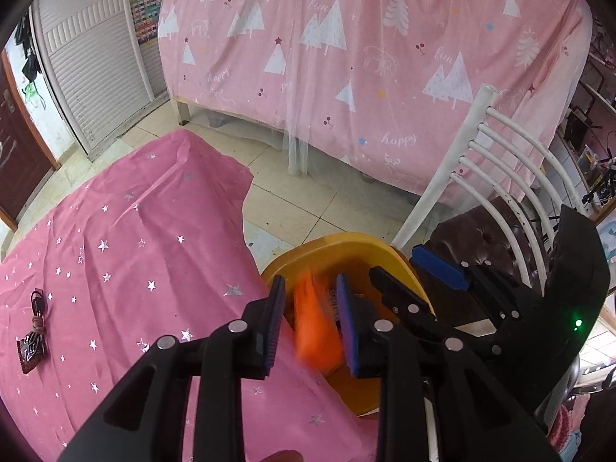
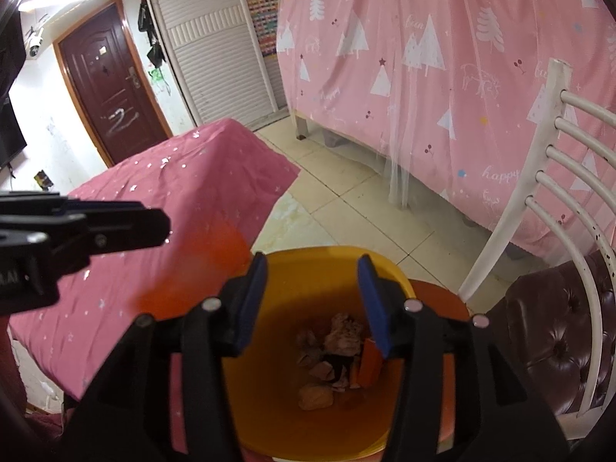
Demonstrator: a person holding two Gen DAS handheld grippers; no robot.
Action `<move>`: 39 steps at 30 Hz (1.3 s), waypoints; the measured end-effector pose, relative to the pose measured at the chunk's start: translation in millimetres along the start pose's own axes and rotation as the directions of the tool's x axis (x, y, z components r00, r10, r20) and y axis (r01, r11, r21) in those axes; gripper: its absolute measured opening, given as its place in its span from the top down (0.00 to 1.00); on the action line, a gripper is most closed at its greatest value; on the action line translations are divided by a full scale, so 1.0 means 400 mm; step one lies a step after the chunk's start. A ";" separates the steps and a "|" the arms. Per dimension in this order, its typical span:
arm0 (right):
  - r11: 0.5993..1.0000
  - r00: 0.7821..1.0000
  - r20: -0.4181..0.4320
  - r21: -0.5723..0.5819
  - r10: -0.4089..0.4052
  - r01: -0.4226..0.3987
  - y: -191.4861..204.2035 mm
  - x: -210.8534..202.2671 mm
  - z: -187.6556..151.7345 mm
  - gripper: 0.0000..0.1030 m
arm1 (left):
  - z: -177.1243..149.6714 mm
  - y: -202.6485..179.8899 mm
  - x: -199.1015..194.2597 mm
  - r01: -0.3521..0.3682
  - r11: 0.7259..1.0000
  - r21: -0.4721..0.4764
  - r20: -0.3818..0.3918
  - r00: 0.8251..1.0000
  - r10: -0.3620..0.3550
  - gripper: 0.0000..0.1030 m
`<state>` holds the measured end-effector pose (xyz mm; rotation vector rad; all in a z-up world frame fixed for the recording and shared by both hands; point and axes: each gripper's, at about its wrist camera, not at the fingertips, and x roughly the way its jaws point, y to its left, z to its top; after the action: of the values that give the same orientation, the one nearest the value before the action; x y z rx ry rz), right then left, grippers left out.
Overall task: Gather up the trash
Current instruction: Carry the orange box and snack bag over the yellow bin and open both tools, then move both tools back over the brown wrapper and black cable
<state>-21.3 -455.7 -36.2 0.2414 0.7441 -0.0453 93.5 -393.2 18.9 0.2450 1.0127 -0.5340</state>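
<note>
A yellow trash bin (image 2: 331, 265) stands on the floor beside the pink star-patterned table (image 1: 127, 254). Crumpled paper scraps (image 2: 338, 342) and an orange piece (image 2: 369, 362) lie inside it. My left gripper (image 1: 310, 319) is open over the bin's rim (image 1: 331, 246); a blurred orange piece of trash (image 1: 313, 319) is between its fingers, apparently dropping. My right gripper (image 2: 312, 304) is open and empty right above the bin; it also shows in the left wrist view (image 1: 415, 269). A blurred orange smear (image 2: 200, 269) shows by the table edge.
A small dark wrapper with a cable (image 1: 34, 331) lies on the table's left side. A white metal chair with a brown seat (image 2: 558, 308) stands right of the bin. A pink-covered bed (image 1: 365, 77) is behind, with tiled floor (image 2: 346, 208) between.
</note>
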 end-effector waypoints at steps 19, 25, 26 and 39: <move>0.999 0.998 0.040 -0.016 0.047 -0.046 0.070 -0.016 0.028 0.42 | -0.022 0.119 -0.067 -0.038 0.998 -0.046 0.057 0.998 0.040 0.48; 0.995 0.995 0.040 -0.038 0.090 -0.088 0.147 -0.001 0.049 0.42 | -0.042 0.223 -0.113 -0.098 0.991 -0.092 0.091 0.990 0.106 0.39; 0.994 0.994 0.038 -0.044 0.098 -0.096 0.161 0.003 0.053 0.42 | -0.047 0.248 -0.123 -0.105 0.989 -0.104 0.095 0.989 0.115 0.39; 0.965 0.981 -0.009 -0.177 0.193 -0.191 0.395 0.062 0.095 0.42 | -0.111 0.512 -0.195 -0.168 0.950 -0.263 0.091 0.976 0.198 0.36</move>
<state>42.1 -309.7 5.7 0.1425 0.7091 0.2035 137.1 -176.7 52.8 0.0770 0.9227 -0.2428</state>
